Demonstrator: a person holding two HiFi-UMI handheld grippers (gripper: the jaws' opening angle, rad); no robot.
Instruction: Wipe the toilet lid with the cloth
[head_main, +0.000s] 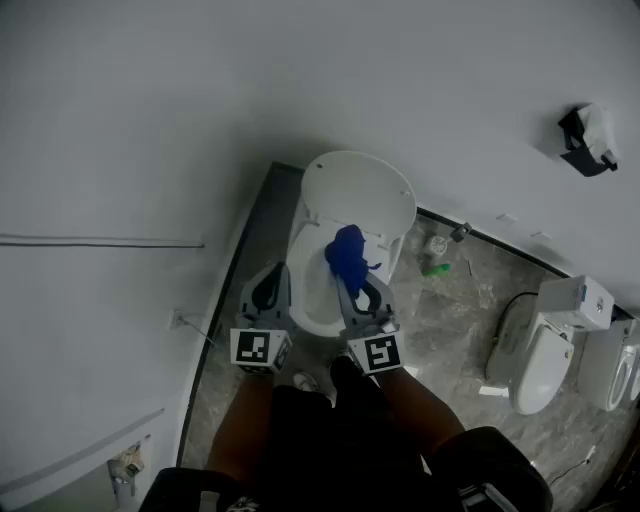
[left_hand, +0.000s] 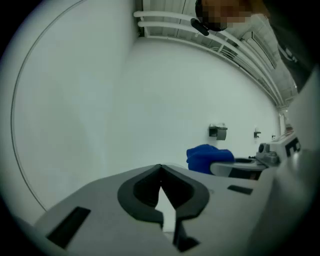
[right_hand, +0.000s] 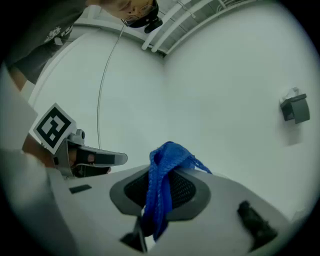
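A white toilet stands by the wall with its lid (head_main: 360, 190) raised and the bowl rim (head_main: 305, 300) below it. My right gripper (head_main: 356, 287) is shut on a blue mesh cloth (head_main: 346, 254), bunched over the bowl in front of the lid. In the right gripper view the cloth (right_hand: 162, 180) hangs pinched between the jaws. My left gripper (head_main: 268, 288) hovers at the bowl's left side, shut, with nothing in it. The left gripper view shows its jaws (left_hand: 160, 171) meeting at the tips, and the blue cloth (left_hand: 207, 157) off to the right.
A paper holder (head_main: 586, 140) hangs on the right wall. A second toilet (head_main: 545, 345) stands at the right. A green object (head_main: 436, 269) and a small container (head_main: 437, 244) lie on the marbled floor. A grey wall panel (head_main: 250, 260) flanks the toilet at left. The person's legs (head_main: 330, 420) stand in front.
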